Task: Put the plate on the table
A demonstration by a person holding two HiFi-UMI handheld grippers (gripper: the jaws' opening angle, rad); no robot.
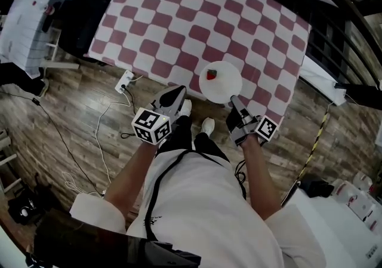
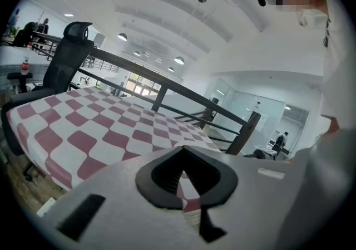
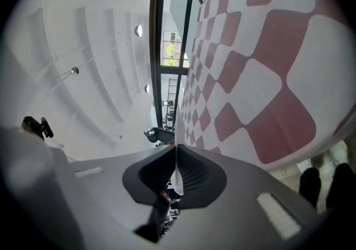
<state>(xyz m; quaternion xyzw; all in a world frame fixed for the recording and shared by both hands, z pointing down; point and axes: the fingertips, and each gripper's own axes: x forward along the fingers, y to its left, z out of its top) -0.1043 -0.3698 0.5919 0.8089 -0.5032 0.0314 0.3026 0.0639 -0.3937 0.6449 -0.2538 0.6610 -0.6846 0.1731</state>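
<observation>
A white round plate [image 1: 221,82] carrying a small red item [image 1: 211,74] is at the near edge of the table, which has a red-and-white checked cloth [image 1: 179,16]. My right gripper [image 1: 234,101] is shut on the plate's near rim. In the right gripper view the rim shows as a thin white edge [image 3: 176,132] pinched between the black pads, with the cloth [image 3: 261,76] close by. My left gripper [image 1: 177,92] hangs just left of the plate at the table's edge. Its jaws are together with nothing in them, and it faces the cloth [image 2: 83,126].
A white power strip [image 1: 124,81] and cables lie on the wood floor left of my feet [image 1: 208,125]. A black office chair [image 2: 67,54] stands at the table's far left. Black railing [image 1: 334,22] runs along the table's right side.
</observation>
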